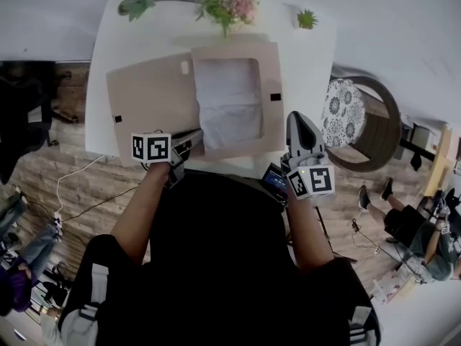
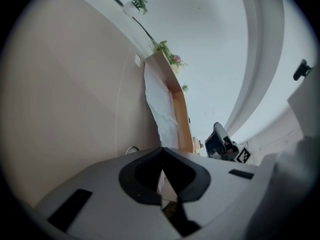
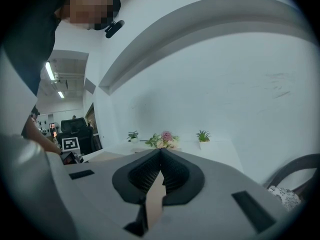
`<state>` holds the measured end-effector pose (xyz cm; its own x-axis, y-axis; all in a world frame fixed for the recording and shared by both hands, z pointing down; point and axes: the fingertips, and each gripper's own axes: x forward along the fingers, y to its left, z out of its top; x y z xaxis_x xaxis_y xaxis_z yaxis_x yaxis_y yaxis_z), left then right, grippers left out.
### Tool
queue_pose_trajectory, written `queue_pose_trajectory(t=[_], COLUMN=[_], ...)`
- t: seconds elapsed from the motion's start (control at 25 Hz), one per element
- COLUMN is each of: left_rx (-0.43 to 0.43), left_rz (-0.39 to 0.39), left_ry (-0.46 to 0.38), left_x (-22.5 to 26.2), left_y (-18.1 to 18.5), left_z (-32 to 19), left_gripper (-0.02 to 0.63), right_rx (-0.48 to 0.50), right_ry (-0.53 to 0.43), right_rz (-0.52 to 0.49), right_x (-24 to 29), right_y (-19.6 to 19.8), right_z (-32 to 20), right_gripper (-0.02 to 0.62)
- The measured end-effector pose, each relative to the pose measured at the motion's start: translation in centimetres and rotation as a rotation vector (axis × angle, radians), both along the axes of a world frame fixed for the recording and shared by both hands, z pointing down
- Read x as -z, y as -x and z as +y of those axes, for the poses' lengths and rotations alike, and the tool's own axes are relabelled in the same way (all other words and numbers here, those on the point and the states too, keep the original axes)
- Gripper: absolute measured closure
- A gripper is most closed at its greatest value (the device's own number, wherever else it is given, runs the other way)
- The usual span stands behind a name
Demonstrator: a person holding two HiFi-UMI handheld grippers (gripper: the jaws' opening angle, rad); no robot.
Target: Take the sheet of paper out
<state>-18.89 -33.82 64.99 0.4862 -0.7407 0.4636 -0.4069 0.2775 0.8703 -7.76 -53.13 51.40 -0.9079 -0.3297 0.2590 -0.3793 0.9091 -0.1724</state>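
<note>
A white table (image 1: 302, 56) fills the upper half of the head view, its near edge running just in front of the person's body and its far edge meeting a pale wall. Wooden floor lies open to the left, and a round chair (image 1: 374, 132) stands close off the right edge. A shallow cardboard box (image 1: 271, 71) sits in the middle of the table with its lid (image 1: 148, 96) folded flat out to the left, almost reaching the table's left edge. A band of bare tabletop is free to the right of the box and behind it. The sheet of paper (image 1: 229, 99) lies inside the box, white and slightly creased, covering most of the bottom within the tan walls. The left gripper (image 1: 194, 137) is at the box's near edge where the lid hinges, clenched on the sheet's near left corner; its own view shows a thin white sliver between the pressed jaws. The right gripper (image 1: 297, 118) is at the near right corner, jaws clamped on a tan strip of the box's wall. A flower spray (image 1: 229, 6) and a small plant (image 1: 307, 19) line the far edge.
</note>
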Motion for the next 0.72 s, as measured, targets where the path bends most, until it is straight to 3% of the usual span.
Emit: queue_pose_trajectory(t=[0.4, 0.6, 0.72], left_rx=[0.124, 0.185, 0.252], left_rz=[-0.070, -0.178, -0.254], left_ry=[-0.039, -0.077, -0.153], left_x=[2.0, 4.3, 6.9], left_y=[4.6, 7.1, 8.3], left_z=[5.7, 7.8, 8.5], left_gripper=[0.604, 0.604, 0.604], right_rx=[0.082, 0.144, 0.168], right_ry=[-0.034, -0.041, -0.057], right_rz=[-0.004, -0.025, -0.055], right_x=[2.0, 2.5, 3.3], right_y=[1.9, 2.6, 2.5], right_z=[4.0, 6.0, 6.7], right_gripper=[0.583, 0.583, 0.583])
